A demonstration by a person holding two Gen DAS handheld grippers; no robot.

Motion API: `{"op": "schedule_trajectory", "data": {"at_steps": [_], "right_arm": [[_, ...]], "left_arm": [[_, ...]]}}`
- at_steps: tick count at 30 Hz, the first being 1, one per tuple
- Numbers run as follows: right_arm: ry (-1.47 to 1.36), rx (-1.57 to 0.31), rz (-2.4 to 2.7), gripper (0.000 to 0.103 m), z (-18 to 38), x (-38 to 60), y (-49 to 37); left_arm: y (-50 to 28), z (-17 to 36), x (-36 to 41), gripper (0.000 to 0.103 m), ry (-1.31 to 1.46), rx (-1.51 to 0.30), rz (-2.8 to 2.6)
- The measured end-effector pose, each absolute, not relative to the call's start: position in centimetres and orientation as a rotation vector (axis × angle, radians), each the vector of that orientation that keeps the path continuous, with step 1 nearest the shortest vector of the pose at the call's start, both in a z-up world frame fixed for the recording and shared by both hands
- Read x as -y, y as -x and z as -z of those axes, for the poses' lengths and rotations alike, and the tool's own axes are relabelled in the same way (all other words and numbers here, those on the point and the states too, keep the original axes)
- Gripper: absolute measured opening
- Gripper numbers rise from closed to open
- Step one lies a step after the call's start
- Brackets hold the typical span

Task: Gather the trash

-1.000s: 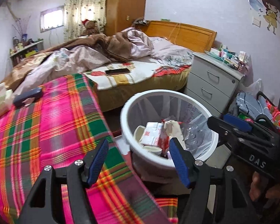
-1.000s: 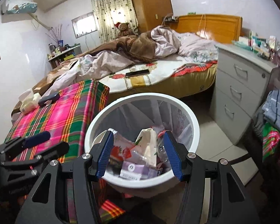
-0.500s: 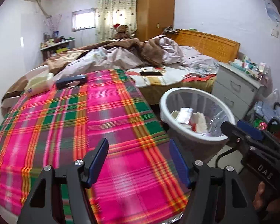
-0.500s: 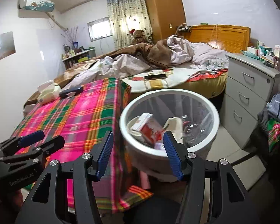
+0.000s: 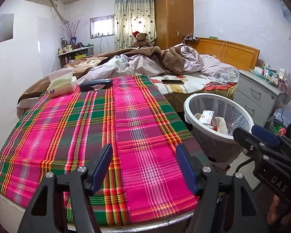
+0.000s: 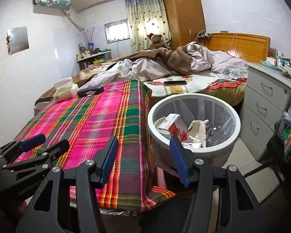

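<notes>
Both grippers hang over the near end of a table spread with a pink and green plaid cloth [image 5: 126, 128], and each has its blue-padded jaws parted with nothing between them. The left gripper [image 5: 143, 165] points out across the cloth; past its tips, at the far end of the table, lie a pack of tissues [image 5: 62, 83] and, just to the right of that, a dark blue case [image 5: 96, 84] with a scrap of white paper [image 5: 98, 87] tucked against its near side. The right gripper [image 6: 143, 155] sits over the table's right-hand edge, where the cloth drapes down, its right finger showing in front of the rim of a white waste bin [image 6: 194, 97] that stands on the floor just beside the table. The bin is lined with a clear bag and holds the trash gathered so far: a red and white carton [image 6: 176, 126], a crumpled pale wrapper [image 6: 198, 128] and some clear plastic [image 6: 216, 132]. In the left wrist view the bin [image 5: 188, 106] stands ahead and to the right of the left gripper, with the right gripper reaching in from the lower right. Beyond the table is an unmade bed [image 5: 141, 66] with a phone [image 5: 172, 81] lying on it, and right of the bin a grey chest of drawers [image 6: 265, 101].
</notes>
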State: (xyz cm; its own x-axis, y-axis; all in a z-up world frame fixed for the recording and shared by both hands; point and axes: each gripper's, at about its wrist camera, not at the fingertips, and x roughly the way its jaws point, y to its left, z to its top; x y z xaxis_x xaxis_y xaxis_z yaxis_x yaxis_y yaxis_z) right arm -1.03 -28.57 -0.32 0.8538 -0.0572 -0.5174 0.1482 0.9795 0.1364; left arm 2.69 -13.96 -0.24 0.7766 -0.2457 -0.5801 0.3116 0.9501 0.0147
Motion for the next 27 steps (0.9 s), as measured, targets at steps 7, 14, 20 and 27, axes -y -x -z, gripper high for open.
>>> {"op": "schedule_trajectory", "data": {"at_steps": [7, 14, 20, 27], "right_arm": [[-0.173, -0.527, 0.115, 0.057, 0.2, 28.0, 1.5], [-0.168, -0.534, 0.108, 0.057, 0.3, 27.5, 1.4], [-0.171, -0.531, 0.106, 0.057, 0.2, 27.4, 1.5], [-0.180, -0.531, 0.097, 0.057, 0.1, 27.3, 1.5]], "left_arm": [[-2.2, 0.2, 13.4, 0.069, -0.100, -0.605, 0.294], [-2.1, 0.1, 13.0, 0.069, -0.093, -0.607, 0.291], [-2.1, 0.2, 12.9, 0.069, -0.092, -0.609, 0.294], [-1.9, 0.1, 12.6, 0.069, -0.088, -0.607, 0.292]]}}
